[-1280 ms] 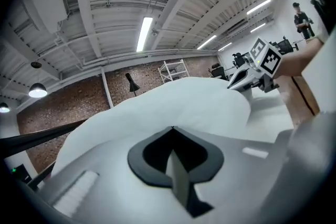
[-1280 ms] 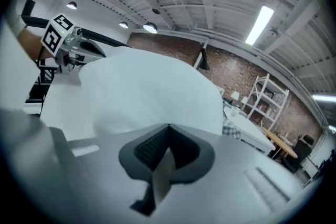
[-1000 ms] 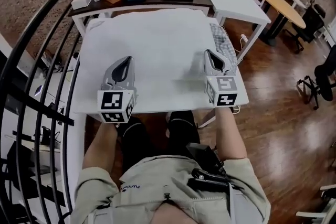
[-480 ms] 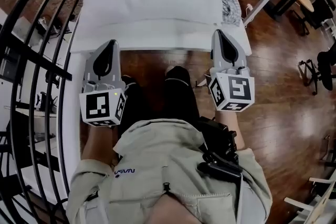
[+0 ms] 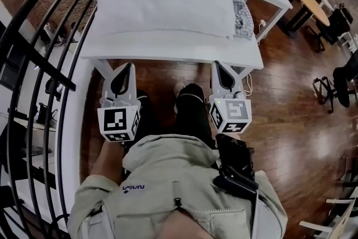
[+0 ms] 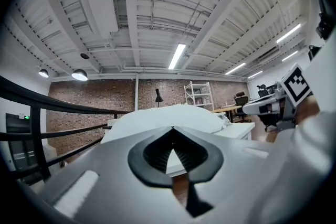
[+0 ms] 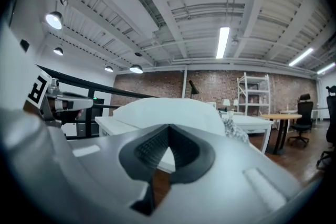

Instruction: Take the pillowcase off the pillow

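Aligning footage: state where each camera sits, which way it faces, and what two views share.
Head view: on the person's head, facing steeply down at pillow on table; shows legs, left gripper, right gripper.
Left gripper view: on left gripper, facing level along shut jaws toward pillow; right gripper at right edge.
Right gripper view: on right gripper, same heading; left gripper at left edge.
Shared: both gripper views show the pillow.

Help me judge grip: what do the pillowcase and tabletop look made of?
Pillowcase: white woven cloth, matte, possibly cotton; it shows soft creases and a seam line. Tabletop: smooth white hard board, probably painted or laminated; it is flat and crisp-edged, with a faint sheen.
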Demonstrator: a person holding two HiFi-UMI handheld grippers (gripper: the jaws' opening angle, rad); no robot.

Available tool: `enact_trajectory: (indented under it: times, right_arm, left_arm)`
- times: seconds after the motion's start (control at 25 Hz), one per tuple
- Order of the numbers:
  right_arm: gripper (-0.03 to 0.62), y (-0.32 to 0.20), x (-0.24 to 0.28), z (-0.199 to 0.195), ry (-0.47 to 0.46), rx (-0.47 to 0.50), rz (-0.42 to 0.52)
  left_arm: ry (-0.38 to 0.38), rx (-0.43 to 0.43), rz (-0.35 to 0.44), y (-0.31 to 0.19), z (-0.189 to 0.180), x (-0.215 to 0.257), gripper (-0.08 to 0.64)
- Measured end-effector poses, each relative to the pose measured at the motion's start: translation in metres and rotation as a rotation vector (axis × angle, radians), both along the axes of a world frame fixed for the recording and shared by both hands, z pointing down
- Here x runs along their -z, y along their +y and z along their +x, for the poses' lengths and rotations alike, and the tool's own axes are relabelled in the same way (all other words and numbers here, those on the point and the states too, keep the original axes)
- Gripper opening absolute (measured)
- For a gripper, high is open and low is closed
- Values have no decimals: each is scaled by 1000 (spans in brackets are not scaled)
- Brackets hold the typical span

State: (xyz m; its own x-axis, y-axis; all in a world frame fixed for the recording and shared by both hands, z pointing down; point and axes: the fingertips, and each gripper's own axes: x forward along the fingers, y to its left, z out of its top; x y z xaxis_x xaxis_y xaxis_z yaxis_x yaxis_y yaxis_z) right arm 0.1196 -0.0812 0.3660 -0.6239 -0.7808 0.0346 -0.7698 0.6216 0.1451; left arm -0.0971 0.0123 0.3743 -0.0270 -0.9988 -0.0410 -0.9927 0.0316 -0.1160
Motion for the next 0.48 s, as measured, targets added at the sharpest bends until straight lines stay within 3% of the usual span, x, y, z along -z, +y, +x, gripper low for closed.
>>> enact_trajectory:
  times: [0.48]
  right_arm:
    - [1, -5, -3, 6, -18, -8, -21]
  left_arm:
    - [10, -41, 4, -8, 17, -1, 6]
